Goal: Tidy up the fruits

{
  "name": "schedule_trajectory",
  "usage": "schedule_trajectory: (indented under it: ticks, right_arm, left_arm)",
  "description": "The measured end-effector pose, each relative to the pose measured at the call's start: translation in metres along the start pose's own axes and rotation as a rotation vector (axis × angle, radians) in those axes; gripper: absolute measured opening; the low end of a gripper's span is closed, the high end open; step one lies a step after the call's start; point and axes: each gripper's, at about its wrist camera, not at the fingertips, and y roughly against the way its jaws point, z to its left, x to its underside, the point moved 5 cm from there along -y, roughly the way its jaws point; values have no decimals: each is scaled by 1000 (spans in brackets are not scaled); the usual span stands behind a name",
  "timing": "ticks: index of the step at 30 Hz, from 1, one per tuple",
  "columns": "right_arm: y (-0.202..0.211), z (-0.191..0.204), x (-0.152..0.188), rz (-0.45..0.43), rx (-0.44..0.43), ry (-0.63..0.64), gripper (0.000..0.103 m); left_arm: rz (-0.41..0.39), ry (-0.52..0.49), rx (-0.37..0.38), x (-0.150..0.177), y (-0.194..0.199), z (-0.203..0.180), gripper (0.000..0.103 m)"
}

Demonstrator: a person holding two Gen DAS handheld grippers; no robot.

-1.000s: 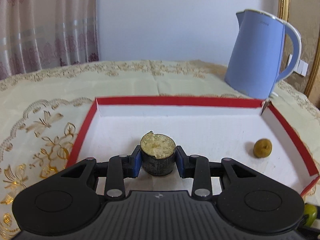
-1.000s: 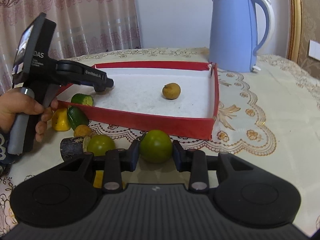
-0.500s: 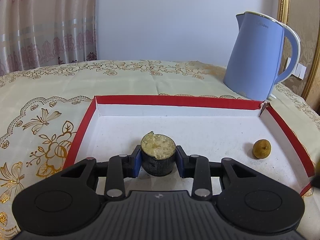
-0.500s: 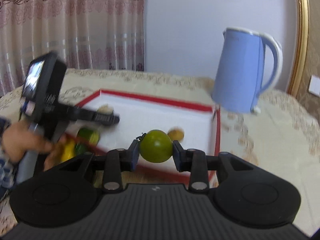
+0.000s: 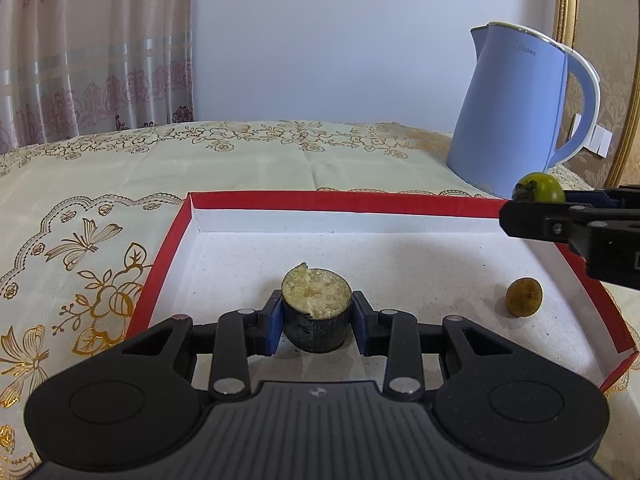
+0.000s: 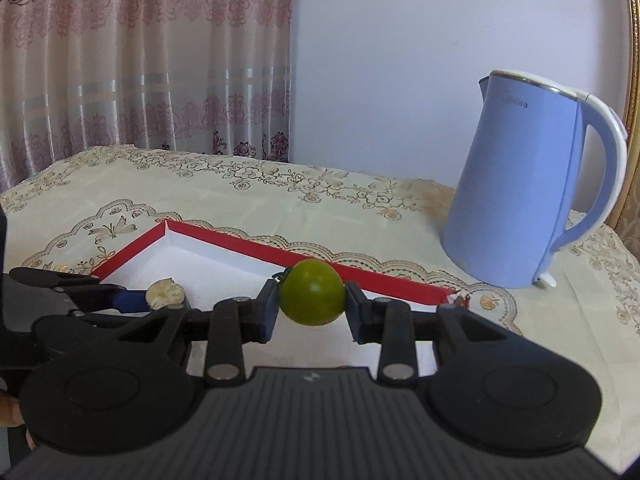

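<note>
Cream floral-embroidered tablecloth carries a red-rimmed white shallow tray, where the left gripper clamps a dark cut-topped fruit stump near its front edge, the right gripper gripping a round green fruit above its right edge.

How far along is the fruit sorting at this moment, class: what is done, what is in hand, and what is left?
Done: one small brown fruit lies in the red tray. In hand: the left gripper holds a dark cut piece low over the tray floor, and the right gripper holds a green fruit above the tray. Left: both pieces must be released; no other fruit outside the tray is in view.
</note>
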Motion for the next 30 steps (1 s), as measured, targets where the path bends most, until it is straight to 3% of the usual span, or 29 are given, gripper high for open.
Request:
schedule_trajectory:
  ticks: [30]
  right_arm:
    - [-40, -16, 37, 99, -9, -57, 33]
  left_arm:
    - [0, 0, 0, 0, 0, 0, 34]
